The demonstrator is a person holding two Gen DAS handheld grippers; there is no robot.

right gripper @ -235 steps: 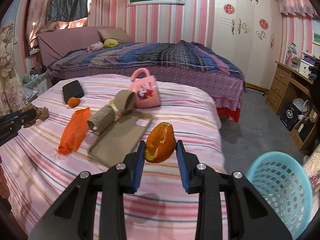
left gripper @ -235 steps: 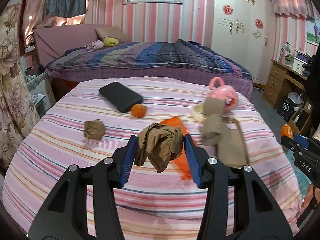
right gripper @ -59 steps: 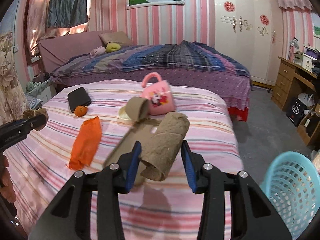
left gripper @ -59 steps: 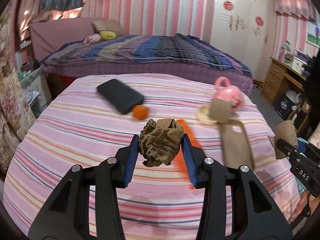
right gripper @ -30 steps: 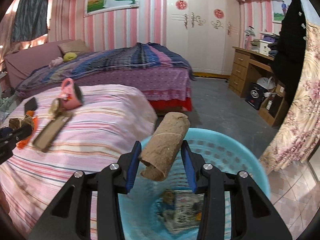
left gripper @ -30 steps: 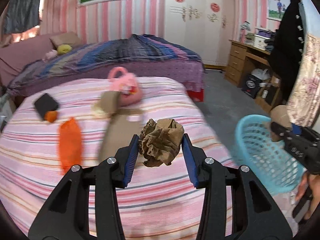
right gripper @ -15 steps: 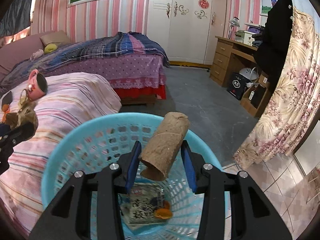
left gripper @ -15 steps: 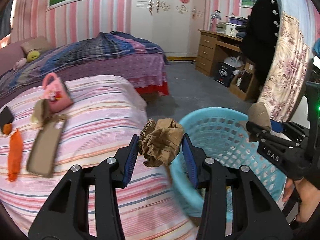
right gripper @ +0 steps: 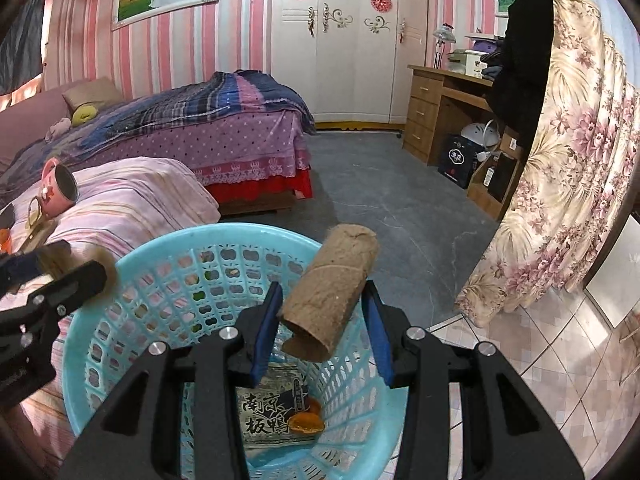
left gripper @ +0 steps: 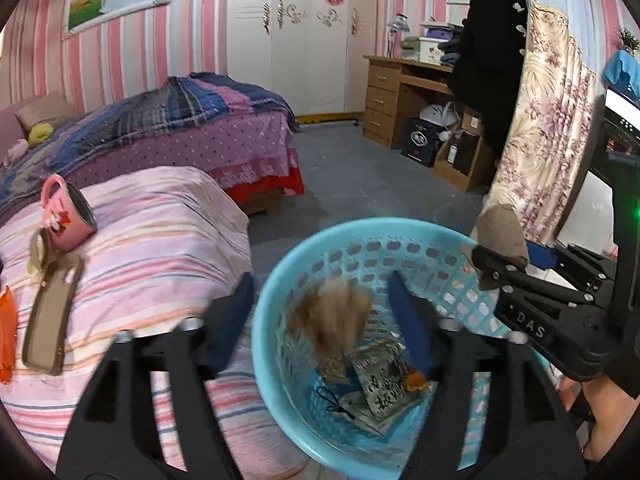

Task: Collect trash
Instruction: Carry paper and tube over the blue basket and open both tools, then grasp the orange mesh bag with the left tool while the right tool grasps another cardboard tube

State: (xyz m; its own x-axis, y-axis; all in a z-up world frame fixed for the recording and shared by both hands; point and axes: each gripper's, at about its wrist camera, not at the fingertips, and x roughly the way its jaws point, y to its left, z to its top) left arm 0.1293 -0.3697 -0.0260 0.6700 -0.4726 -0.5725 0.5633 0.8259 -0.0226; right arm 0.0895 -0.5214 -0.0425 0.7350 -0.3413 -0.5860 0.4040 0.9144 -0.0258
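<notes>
- The left gripper (left gripper: pixel 320 316) is spreading wide above the light-blue plastic basket (left gripper: pixel 280 280); the crumpled brown paper wad (left gripper: pixel 334 320) is blurring loose between its jaws, nearer the 9 o'clock pad.
- The right gripper (right gripper: pixel 320 316) is pinching the brown cardboard tube (right gripper: pixel 330 290), which is tilting toward 1 o'clock over the basket.

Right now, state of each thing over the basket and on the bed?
Left tool: jaws have just been opening, pads clear of the wad.
Crumpled brown paper wad: loose, blurred, over the basket.
Right tool: shut on cardboard tube.
Light blue plastic basket: upright, trash inside.
Pink mug: lying on its side.
</notes>
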